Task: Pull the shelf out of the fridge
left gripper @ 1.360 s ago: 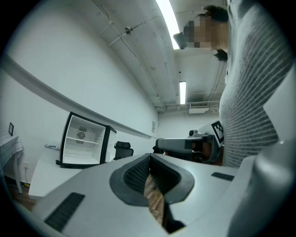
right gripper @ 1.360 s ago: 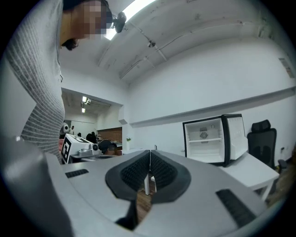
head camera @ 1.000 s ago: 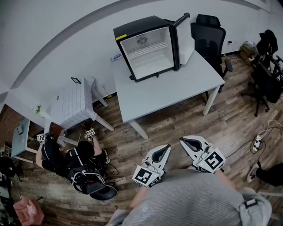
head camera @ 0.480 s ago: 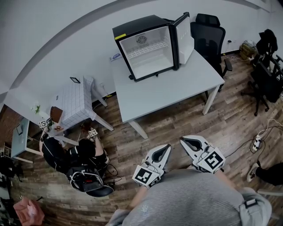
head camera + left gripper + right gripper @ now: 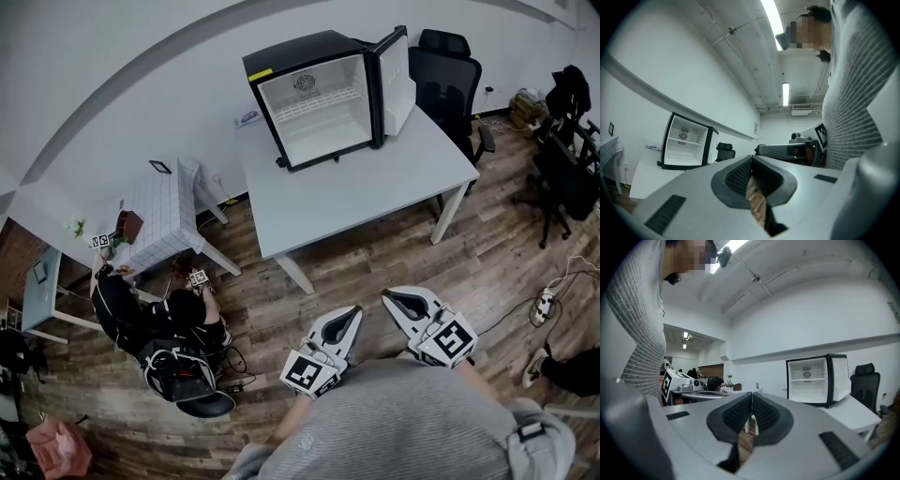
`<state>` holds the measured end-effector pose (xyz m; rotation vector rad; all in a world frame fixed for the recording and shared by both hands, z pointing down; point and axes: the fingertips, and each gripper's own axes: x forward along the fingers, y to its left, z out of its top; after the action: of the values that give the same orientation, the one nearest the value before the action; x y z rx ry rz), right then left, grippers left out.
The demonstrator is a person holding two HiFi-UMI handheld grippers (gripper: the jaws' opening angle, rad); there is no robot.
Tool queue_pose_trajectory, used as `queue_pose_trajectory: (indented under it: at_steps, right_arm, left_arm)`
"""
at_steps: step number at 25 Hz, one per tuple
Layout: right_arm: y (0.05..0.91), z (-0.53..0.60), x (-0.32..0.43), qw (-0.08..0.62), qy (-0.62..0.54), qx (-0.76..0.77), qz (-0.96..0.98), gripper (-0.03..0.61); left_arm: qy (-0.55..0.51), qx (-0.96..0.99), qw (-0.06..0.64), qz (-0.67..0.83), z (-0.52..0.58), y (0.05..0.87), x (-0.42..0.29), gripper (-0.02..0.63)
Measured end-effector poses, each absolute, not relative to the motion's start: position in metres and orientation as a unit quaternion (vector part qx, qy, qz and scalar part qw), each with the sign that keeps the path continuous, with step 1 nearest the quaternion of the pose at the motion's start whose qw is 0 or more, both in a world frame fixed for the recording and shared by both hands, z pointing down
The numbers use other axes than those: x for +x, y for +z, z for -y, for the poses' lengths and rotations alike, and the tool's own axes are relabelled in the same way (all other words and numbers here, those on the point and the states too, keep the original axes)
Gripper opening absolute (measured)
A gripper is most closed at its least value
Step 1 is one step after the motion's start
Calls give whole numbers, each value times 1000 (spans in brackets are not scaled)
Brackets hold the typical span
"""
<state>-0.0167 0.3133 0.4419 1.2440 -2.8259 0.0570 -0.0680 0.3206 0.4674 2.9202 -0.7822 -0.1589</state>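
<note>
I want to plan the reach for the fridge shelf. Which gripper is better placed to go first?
Left, slightly. Both grippers are shut and far from the fridge, but the left gripper lines up nearer the shelf, while the right gripper lines up with the open door.

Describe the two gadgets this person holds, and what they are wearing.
The left gripper and right gripper are pale grey plastic wedges, each with black ribbed pads and a white cube of black square markers. The person wears a grey ribbed knit sweater.
</note>
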Motion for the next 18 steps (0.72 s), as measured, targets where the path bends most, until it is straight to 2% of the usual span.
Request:
queue_pose_trajectory:
  at_steps: [18]
  right_arm:
    - [437, -255, 0, 12, 20, 437, 899, 14]
  left_arm:
    - [-75, 956, 59, 277, -265, 447, -74, 12]
